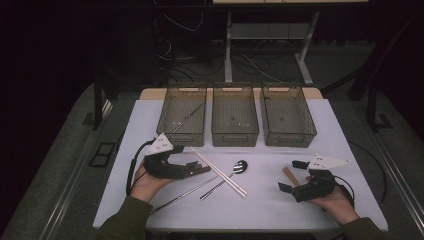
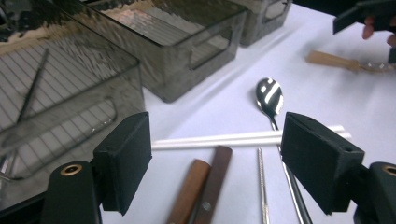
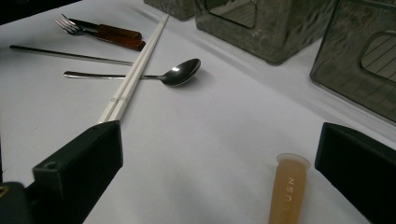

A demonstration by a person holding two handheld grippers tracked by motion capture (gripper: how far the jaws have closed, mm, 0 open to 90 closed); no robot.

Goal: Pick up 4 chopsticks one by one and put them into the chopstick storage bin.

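High view: left gripper (image 1: 192,167), jaws apart and holding nothing, hovers over the brown-handled cutlery (image 2: 201,186) lying beside the white chopsticks (image 2: 224,139), so closing here risks pinching both handles or nudging the chopsticks; right gripper (image 1: 295,175) also unclenched.

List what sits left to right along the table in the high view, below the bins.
left gripper → white chopsticks → spoon → tan-handled utensil → right gripper
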